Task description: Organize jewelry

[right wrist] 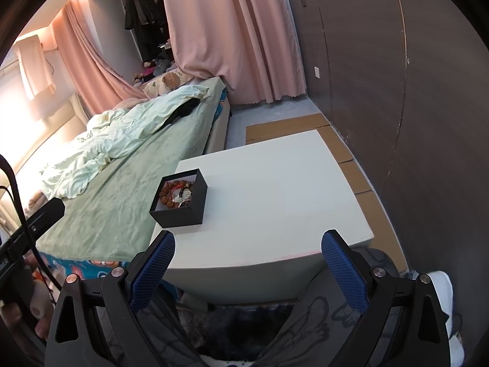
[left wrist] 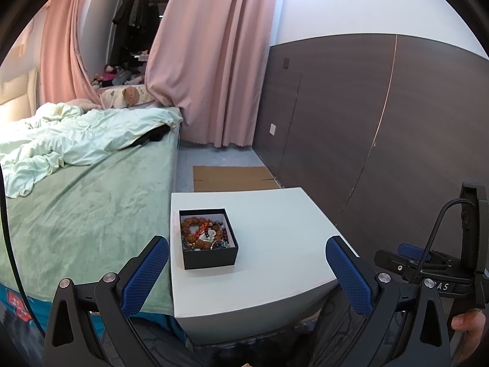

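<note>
On the white table (left wrist: 275, 238), toward its left edge and close to the bed (left wrist: 85, 189), sits a small black box (left wrist: 211, 257) with no lid on it. Inside it lies a heap of jewelry: a brown beaded bracelet (left wrist: 192, 232) with a red piece across its middle, and beside it a tangle of dark and pale beads (left wrist: 218, 235) that cannot be told apart clearly. The right wrist view shows the same box (right wrist: 180, 205) at the table's (right wrist: 275, 189) near left corner, with the bracelet (right wrist: 169, 194) against its far side.

The left gripper (left wrist: 247, 272) hangs in front of the table's near edge, its 2 blue-padded jaws spread wide with nothing between them. The right gripper (right wrist: 247, 266) is also short of the table, jaws wide apart and holding nothing. Both are well clear of the box.

A pale green blanket (left wrist: 76, 143) lies crumpled on the bed. Pink curtains (left wrist: 214, 61) hang behind it, and flat cardboard (left wrist: 232, 179) lies on the floor beyond the table, along a dark wall panel (left wrist: 366, 122).
</note>
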Demonstrator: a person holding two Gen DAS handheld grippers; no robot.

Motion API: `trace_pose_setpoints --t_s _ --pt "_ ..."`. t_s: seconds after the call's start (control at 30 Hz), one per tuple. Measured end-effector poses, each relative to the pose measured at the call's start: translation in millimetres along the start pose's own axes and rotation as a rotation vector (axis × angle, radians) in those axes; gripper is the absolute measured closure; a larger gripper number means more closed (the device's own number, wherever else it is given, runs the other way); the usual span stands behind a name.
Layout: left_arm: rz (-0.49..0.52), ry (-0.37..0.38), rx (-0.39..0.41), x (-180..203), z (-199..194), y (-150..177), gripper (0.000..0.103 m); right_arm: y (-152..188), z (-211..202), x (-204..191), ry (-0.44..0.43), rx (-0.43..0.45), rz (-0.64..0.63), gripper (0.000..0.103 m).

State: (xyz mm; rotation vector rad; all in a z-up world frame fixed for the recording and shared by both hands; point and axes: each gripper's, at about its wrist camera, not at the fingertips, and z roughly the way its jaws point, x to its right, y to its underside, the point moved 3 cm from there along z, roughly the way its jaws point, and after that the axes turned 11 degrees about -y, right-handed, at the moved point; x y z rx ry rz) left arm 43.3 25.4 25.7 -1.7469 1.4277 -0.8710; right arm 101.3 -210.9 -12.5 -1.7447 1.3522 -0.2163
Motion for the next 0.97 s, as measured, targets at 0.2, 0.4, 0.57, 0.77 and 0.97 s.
trace_pose_setpoints --t_s 0.2,0.4,0.57,0.77,0.97 --pt "0.004 -0.008 -0.003 -1.3 0.4 1.6 0.001 0.2 0.1 0.1 0.0 -0.002 0.0 0.006" --pt "0.004 -0.043 -0.009 -5.1 1.2 1.9 0.001 1.6 0.8 -1.4 -0.001 0.001 -0.001 0.006" --pt "0.004 -0.087 0.009 -7.9 -0.7 2.0 0.0 3.1 2.5 -2.6 -0.015 -0.004 -0.007 0.006" --pt "0.028 -0.103 0.008 -6.2 1.6 4.4 0.0 2.0 5.3 1.7 -0.01 -0.009 -0.017 0.006" --pt "0.039 -0.088 0.001 -6.5 3.8 6.5 0.0 -0.5 9.1 5.7 -0.001 -0.01 -0.013 0.006"
